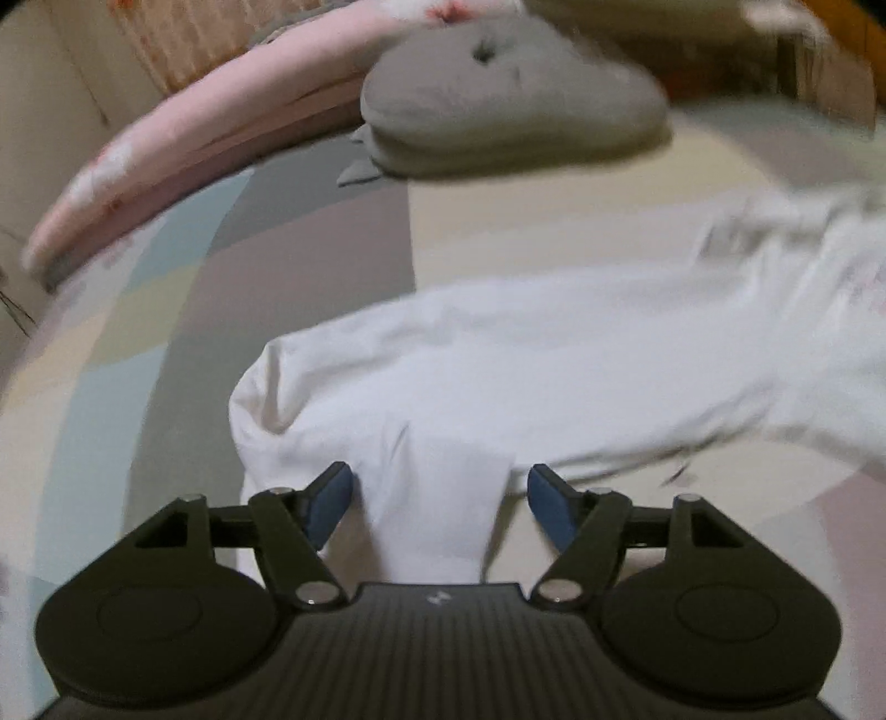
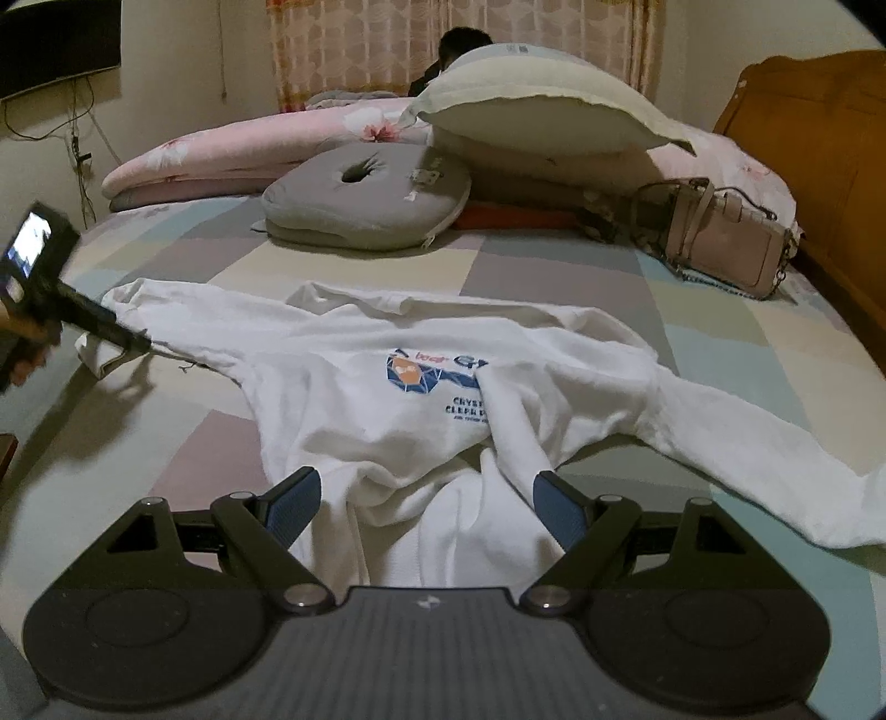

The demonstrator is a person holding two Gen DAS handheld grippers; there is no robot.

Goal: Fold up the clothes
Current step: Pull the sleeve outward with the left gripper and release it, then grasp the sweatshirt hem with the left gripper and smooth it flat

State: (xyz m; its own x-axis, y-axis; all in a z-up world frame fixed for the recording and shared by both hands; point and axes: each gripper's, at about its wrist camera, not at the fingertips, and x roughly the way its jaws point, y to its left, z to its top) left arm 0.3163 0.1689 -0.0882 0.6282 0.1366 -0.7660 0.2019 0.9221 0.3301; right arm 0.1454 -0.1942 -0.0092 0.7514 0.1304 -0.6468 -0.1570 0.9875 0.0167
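Your left gripper (image 1: 437, 504) stands wide over the near left end of the white shirt (image 2: 443, 421), jaws apart with a fold of white cloth rising between the blue pads (image 1: 332, 498), pads not pressing on it as far as the blurred left wrist view shows. Your right gripper (image 2: 426, 504) is also wide, angled down at the shirt's lower hem; bunched cloth lies between its fingers (image 2: 554, 509), the right one just beside or touching a ridge of fabric, can't tell which, nothing clamped. The shirt lies spread face up on the patchwork bedsheet (image 2: 554, 266), blue and orange print on the chest, one sleeve running out to your right, the other toward the left gripper seen at the left edge of the right wrist view, where your hand (image 2: 25, 343) holds it. Behind the shirt, well apart: a grey round cushion (image 2: 365, 205) with a hole in the middle, a pink floral quilt (image 2: 249, 149) along the far side, a cream pillow (image 2: 531, 105) stacked on bedding, a beige handbag (image 2: 725, 243) near the wooden headboard (image 2: 819, 155). Curtain (image 2: 387, 44) at the back.
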